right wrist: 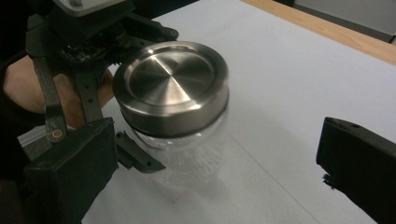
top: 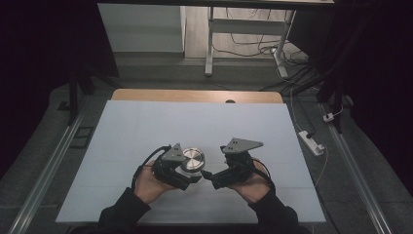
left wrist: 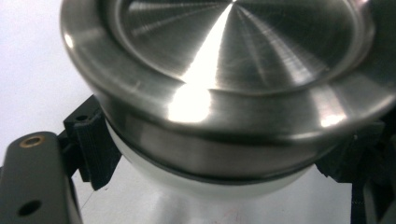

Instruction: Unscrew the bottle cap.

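A clear glass jar with a brushed steel lid (top: pixel 194 159) stands low over the white table sheet (top: pixel 146 126). My left gripper (top: pixel 187 176) is shut on its glass body just under the lid (left wrist: pixel 233 60), with one ribbed pad (left wrist: pixel 95 149) against the side. In the right gripper view the jar (right wrist: pixel 173 88) tilts slightly, and a hand shows behind it. Just right of the jar, my right gripper (top: pixel 210 179) points toward it. Its jaws stand open and wide apart (right wrist: pixel 215 168), short of the jar and not touching it.
The sheet ends at a wooden table edge (top: pixel 195 95) at the far side. On the floor to the right lies a white power strip (top: pixel 311 142) with cables. A desk frame (top: pixel 209 44) stands beyond the table.
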